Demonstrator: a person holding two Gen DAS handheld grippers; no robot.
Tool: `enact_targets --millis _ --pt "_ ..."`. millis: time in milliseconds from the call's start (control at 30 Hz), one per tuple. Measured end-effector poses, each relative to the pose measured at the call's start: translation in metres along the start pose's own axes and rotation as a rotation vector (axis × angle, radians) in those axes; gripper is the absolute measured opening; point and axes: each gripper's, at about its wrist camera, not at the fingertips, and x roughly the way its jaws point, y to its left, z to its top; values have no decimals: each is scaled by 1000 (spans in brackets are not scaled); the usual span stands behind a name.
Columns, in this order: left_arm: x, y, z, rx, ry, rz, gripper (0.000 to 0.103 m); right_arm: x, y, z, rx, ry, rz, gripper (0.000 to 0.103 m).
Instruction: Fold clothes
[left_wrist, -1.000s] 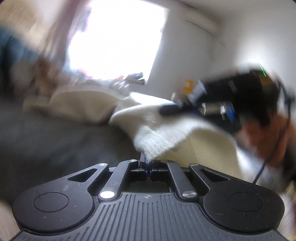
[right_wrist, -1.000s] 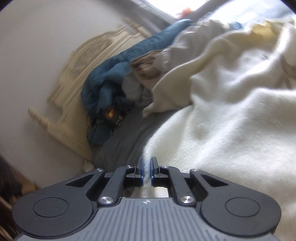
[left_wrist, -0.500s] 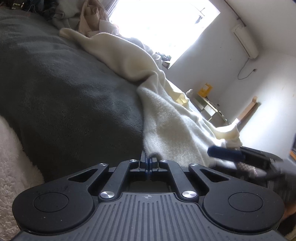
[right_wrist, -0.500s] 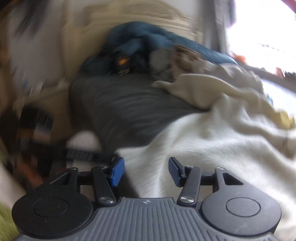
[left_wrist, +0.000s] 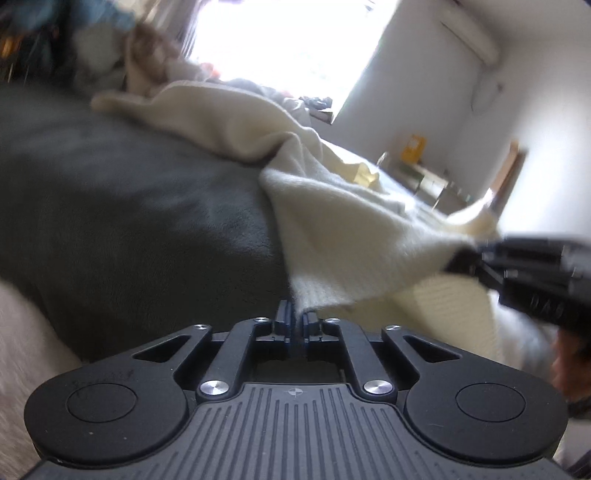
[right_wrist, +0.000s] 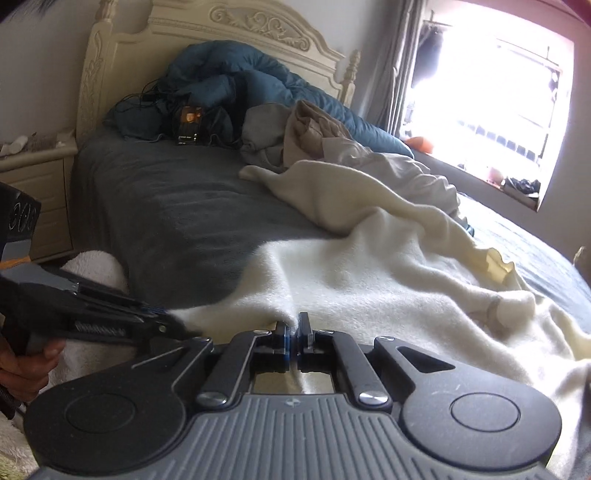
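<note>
Change: our right gripper (right_wrist: 294, 328), spread wide half a second ago, has clamped onto the cream knit sweater (right_wrist: 388, 288).
Left gripper (left_wrist: 295, 320): clenched on the sweater's ribbed hem corner.
Sweater: spread across the dark grey bedspread (right_wrist: 177, 206), one sleeve reaching toward the carved cream headboard (right_wrist: 229, 26).
Bed: a blue duvet (right_wrist: 236, 85) is bunched against the headboard, with grey and tan clothes (right_wrist: 295, 136) just in front of it.
Room: we see a bright window (right_wrist: 495, 99) far to the headboard's right, a bedside cabinet (right_wrist: 37, 184) to its left, white walls and a wall air conditioner (left_wrist: 469, 31).
</note>
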Motion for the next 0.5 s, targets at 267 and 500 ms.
enact_targets --millis 267,500 --pt "10 -37 -9 262 -14 102 41 8 -6 2 9 -5 -1 3" --pt "16 -57 -5 365 -73 165 42 9 -2 0 -21 -9 6 4"
